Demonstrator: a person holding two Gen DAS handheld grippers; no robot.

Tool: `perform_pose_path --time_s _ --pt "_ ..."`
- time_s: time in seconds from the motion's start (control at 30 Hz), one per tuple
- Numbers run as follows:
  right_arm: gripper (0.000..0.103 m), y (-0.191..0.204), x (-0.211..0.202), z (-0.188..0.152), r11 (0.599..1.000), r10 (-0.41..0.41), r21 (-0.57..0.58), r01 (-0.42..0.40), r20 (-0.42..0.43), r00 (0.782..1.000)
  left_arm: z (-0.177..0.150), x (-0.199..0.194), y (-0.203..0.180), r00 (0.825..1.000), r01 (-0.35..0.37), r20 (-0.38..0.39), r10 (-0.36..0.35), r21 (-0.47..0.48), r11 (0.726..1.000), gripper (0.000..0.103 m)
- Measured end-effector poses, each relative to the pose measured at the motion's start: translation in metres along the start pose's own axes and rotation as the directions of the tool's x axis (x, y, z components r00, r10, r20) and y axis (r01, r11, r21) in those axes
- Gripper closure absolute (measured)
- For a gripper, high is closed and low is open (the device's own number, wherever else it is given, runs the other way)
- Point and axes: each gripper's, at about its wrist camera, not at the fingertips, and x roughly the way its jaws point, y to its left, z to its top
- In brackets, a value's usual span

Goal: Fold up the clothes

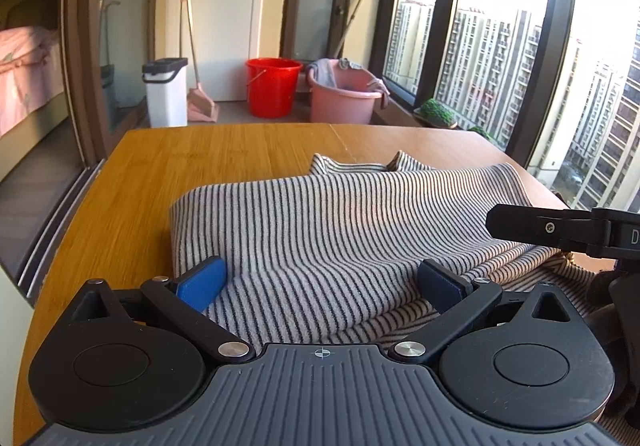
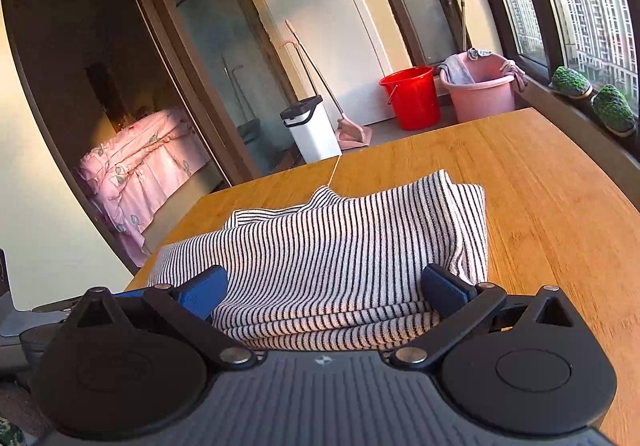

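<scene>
Both sets of jaws stand wide apart, holding nothing. The left gripper (image 1: pixel 320 282) and right gripper (image 2: pixel 324 288) each straddle the near edge of the folded striped garment (image 1: pixel 340 222) (image 2: pixel 344 242), which lies in layers on the wooden counter (image 1: pixel 224 150) (image 2: pixel 540 182). A red bucket (image 1: pixel 273 85) and a pink basin (image 1: pixel 342 94) stand on the floor beyond.

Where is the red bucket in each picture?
Left wrist view: the red bucket stands on the floor beyond the table's far edge, upper middle, left of the pink tub.
Right wrist view: the red bucket sits right of centre, upper part, again just left of the pink tub.
Shared landmark: the striped garment on the wooden table.
</scene>
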Motion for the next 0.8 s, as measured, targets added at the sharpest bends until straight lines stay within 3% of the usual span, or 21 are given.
perform_pose_path --time_s 0.3,0.7,0.8 --pt "0.0 -0.007 0.002 0.004 0.999 0.029 0.036 -0.028 -0.025 0.999 -0.004 -0.001 -0.015 0.998 -0.059 0.019 0.057 0.086 0.995 0.0" --pt "0.0 -0.01 -0.005 -0.005 0.993 0.053 0.102 -0.058 0.05 0.997 -0.001 0.001 -0.007 0.999 -0.04 0.013 0.039 0.061 0.997 0.0" --pt "0.0 -0.025 -0.009 -0.008 0.976 0.101 0.182 -0.118 0.099 0.99 -0.001 0.001 -0.007 0.999 -0.038 0.014 0.038 0.059 0.998 0.0"
